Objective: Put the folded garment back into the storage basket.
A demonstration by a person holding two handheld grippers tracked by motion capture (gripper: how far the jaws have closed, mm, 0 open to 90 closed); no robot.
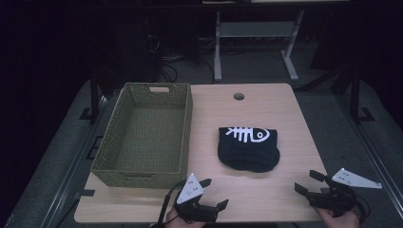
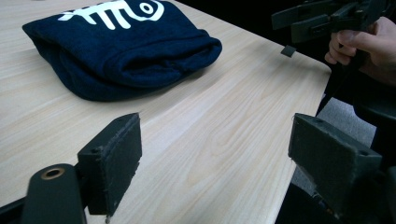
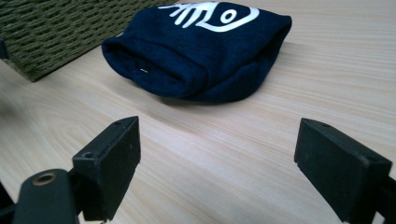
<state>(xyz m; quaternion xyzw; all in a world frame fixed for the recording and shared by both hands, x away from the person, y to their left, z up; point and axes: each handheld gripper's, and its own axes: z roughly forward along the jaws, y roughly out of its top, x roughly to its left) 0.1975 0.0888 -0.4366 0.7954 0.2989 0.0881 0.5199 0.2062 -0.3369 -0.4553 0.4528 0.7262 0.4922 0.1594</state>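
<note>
A folded dark navy garment (image 1: 248, 147) with a white fish-skeleton print lies on the light wooden table (image 1: 266, 194), right of centre. An olive woven basket (image 1: 147, 135) stands empty on the table's left half. My left gripper (image 1: 214, 193) hovers open near the front edge, in front of the basket's right corner. My right gripper (image 1: 309, 182) is open at the front right corner. In the left gripper view the garment (image 2: 116, 46) lies ahead at upper left, and the jaws of the left gripper (image 2: 215, 154) are wide apart with nothing between them. The right gripper view shows the garment (image 3: 201, 51) ahead of the empty right gripper (image 3: 217, 163).
The basket's wall (image 3: 51, 32) is at the upper left of the right gripper view. A round cable hole (image 1: 238, 96) sits near the table's far edge. Bare wood lies between the garment and the front edge. Dark floor, cables and a desk frame (image 1: 256, 42) lie beyond the table.
</note>
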